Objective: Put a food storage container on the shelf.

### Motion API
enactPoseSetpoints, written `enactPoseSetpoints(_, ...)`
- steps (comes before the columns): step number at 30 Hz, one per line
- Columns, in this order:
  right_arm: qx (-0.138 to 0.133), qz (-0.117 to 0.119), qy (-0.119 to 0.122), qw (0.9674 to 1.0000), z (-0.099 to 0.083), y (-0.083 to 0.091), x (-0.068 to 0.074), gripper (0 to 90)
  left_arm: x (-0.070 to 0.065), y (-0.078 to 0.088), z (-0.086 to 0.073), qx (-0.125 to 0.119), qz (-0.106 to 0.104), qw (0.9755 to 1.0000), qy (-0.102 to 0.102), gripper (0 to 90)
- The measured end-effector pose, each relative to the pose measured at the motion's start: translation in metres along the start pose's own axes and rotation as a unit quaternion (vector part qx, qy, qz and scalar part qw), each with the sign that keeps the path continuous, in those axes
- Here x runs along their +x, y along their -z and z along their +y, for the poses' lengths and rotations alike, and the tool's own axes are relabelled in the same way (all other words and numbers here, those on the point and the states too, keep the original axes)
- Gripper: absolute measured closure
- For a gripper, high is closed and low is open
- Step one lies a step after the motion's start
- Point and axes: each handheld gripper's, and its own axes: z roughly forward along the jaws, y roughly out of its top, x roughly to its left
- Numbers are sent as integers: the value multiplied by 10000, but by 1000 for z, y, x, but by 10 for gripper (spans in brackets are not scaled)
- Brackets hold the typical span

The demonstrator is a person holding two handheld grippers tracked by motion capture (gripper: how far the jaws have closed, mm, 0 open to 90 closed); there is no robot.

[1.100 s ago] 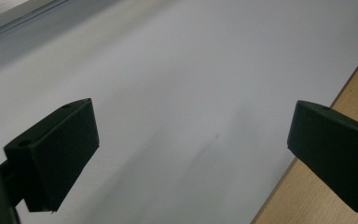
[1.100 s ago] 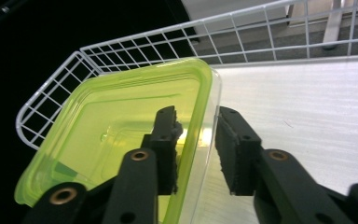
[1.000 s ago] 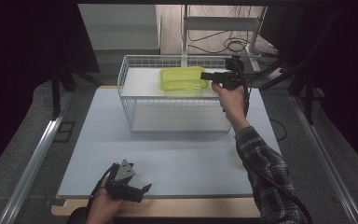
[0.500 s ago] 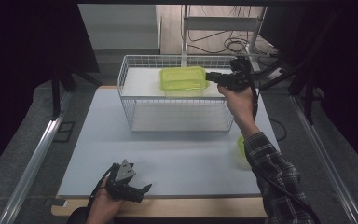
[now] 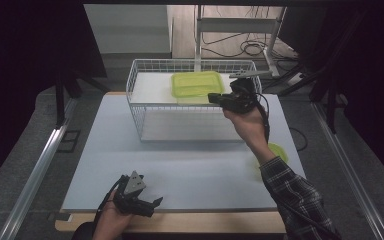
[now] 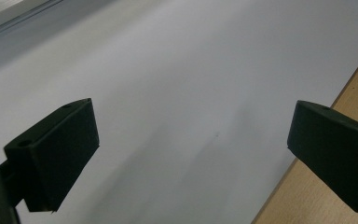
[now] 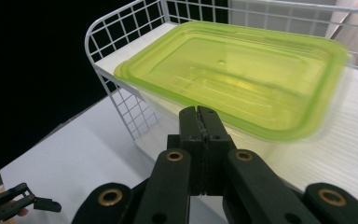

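One yellow-green lidded container (image 5: 197, 84) is seen on the upper shelf of the wire rack (image 5: 145, 107) on the desk (image 5: 105, 150). It is judged light, thin-walled and slippery; its projecting lid rim is the likeliest hold. The right hand-held gripper (image 7: 199, 122) is clenched on nothing just before it, its jaws just brought together; the left hand-held gripper (image 6: 191, 140) is spread wide over the desk.

A pale grey mat (image 5: 180, 165) covers the wooden table (image 5: 190, 222), bearing a white wire basket (image 5: 145, 107) at its far middle, with a green-lidded container (image 5: 197, 84) inside on the right, and a small green round thing (image 5: 279, 150) near the right edge.
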Motion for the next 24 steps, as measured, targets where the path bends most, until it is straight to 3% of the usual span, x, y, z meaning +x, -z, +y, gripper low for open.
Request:
enactPoseSetpoints(6, 83, 23, 46, 10000, 5, -13, 4, 893, 0, 0, 0, -6, -14, 10000, -4, 19)
enactPoseSetpoints(11, 103, 71, -90, 9999, 6, -22, 1, 893, 0, 0, 0, 2, -13, 10000, -13, 19)
enactPoseSetpoints(24, 71, -1, -209, 9998, 11, -32, -5, 893, 0, -1, 0, 25, -11, 10000, -25, 20)
